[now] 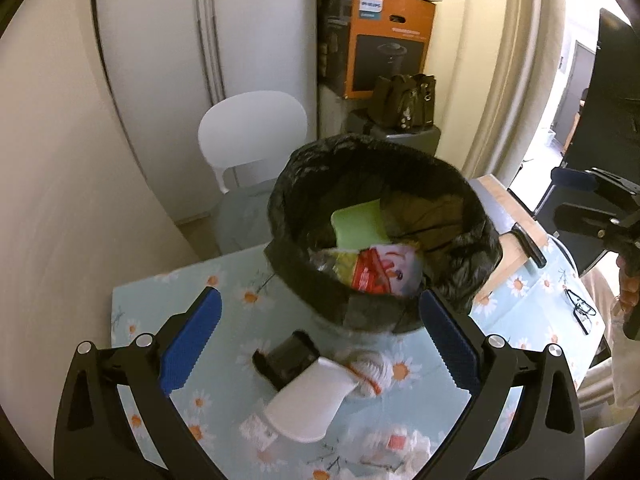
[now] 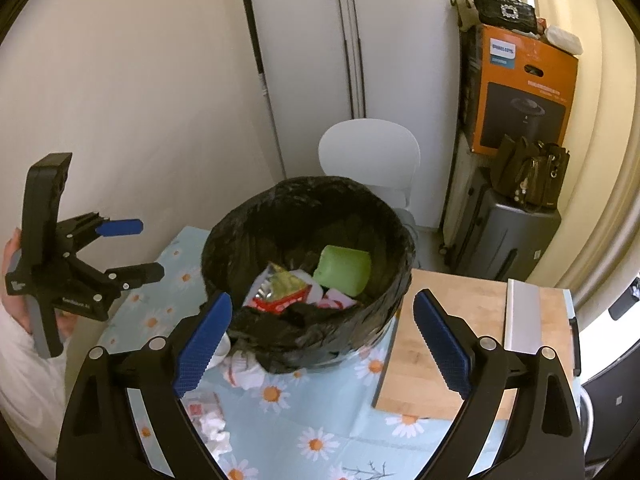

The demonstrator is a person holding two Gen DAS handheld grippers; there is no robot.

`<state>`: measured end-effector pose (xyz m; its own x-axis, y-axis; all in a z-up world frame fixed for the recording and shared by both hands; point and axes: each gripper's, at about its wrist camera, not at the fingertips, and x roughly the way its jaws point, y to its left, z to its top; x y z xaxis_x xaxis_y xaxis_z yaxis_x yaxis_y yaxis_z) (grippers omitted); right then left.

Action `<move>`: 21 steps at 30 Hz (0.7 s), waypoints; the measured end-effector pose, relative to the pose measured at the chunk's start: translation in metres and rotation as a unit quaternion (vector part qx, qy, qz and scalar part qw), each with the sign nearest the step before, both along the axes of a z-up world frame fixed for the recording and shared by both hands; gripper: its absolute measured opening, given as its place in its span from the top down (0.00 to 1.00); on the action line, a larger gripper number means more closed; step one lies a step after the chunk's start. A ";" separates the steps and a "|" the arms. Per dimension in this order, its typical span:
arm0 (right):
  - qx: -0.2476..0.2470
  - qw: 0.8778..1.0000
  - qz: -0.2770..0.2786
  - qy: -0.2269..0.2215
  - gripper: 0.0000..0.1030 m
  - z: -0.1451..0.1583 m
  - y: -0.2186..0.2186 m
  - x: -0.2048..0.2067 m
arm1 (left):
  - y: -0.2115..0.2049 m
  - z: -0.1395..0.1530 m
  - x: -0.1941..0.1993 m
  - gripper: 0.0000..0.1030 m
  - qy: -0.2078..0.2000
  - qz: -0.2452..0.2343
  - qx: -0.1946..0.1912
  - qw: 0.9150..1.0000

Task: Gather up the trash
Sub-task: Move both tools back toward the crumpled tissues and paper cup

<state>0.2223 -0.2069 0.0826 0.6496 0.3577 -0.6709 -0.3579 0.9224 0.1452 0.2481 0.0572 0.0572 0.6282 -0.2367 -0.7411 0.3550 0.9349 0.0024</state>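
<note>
A bin lined with a black bag (image 1: 296, 200) (image 2: 236, 240) stands on the daisy tablecloth (image 1: 160, 304). Inside lie a green sponge (image 1: 358, 222) (image 2: 344, 270) and red-and-white wrappers (image 1: 380, 272) (image 2: 280, 296). My left gripper (image 1: 320, 308) (image 2: 140, 250) is open with nothing between its blue pads, just short of the bin's near wall. Below it on the cloth are a crumpled tissue (image 1: 372, 372), a white flat piece (image 1: 308, 402), a small black object (image 1: 286, 358) and small wrappers (image 1: 260, 432). My right gripper (image 2: 324, 304) (image 1: 568, 198) is open and empty over the bin's near rim.
A wooden cutting board (image 2: 460, 340) with a cleaver (image 2: 524, 316) lies right of the bin. Glasses (image 1: 580, 308) rest on the cloth. A white chair (image 1: 252, 136) stands behind the table. A suitcase, bags and an orange box (image 2: 524, 92) are stacked at the back right.
</note>
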 end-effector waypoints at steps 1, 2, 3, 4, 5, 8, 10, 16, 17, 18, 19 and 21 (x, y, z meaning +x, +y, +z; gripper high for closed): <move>0.000 1.000 0.001 -0.001 0.15 0.001 0.001 -0.003 | 0.004 -0.001 -0.005 0.06 0.001 0.005 0.002 1.000; 0.001 1.000 0.004 -0.003 0.15 0.001 0.003 -0.008 | 0.007 -0.001 -0.009 0.06 0.002 0.008 0.003 1.000; 0.001 1.000 0.006 -0.003 0.14 0.002 0.005 -0.012 | 0.011 -0.002 -0.014 0.06 0.003 0.012 0.003 1.000; 0.000 1.000 0.008 -0.004 0.14 0.003 0.006 -0.015 | 0.013 -0.002 -0.018 0.06 0.004 0.015 0.004 1.000; 0.000 1.000 0.010 -0.004 0.14 0.004 0.007 -0.018 | 0.016 -0.002 -0.022 0.06 0.003 0.018 0.005 1.000; -0.005 1.000 0.018 -0.003 0.14 0.004 0.013 -0.028 | 0.024 -0.002 -0.037 0.06 0.004 0.027 0.003 1.000; -0.009 1.000 0.022 -0.005 0.14 0.004 0.015 -0.036 | 0.028 -0.003 -0.046 0.06 0.006 0.034 0.001 0.999; -0.008 0.999 0.031 0.000 0.14 0.001 0.018 -0.057 | 0.036 -0.006 -0.081 0.06 0.009 0.049 -0.008 0.999; -0.008 0.999 0.034 0.001 0.14 0.000 0.018 -0.061 | 0.037 -0.007 -0.086 0.06 0.010 0.052 -0.006 0.999; -0.007 0.999 0.037 0.003 0.14 -0.001 0.019 -0.064 | 0.038 -0.009 -0.094 0.06 0.011 0.055 -0.003 0.998; -0.007 0.999 0.041 0.006 0.14 -0.003 0.019 -0.068 | 0.038 -0.010 -0.099 0.06 0.011 0.055 -0.002 0.998; -0.009 0.999 0.047 0.006 0.14 -0.005 0.022 -0.076 | 0.040 -0.013 -0.107 0.06 0.015 0.059 -0.001 0.998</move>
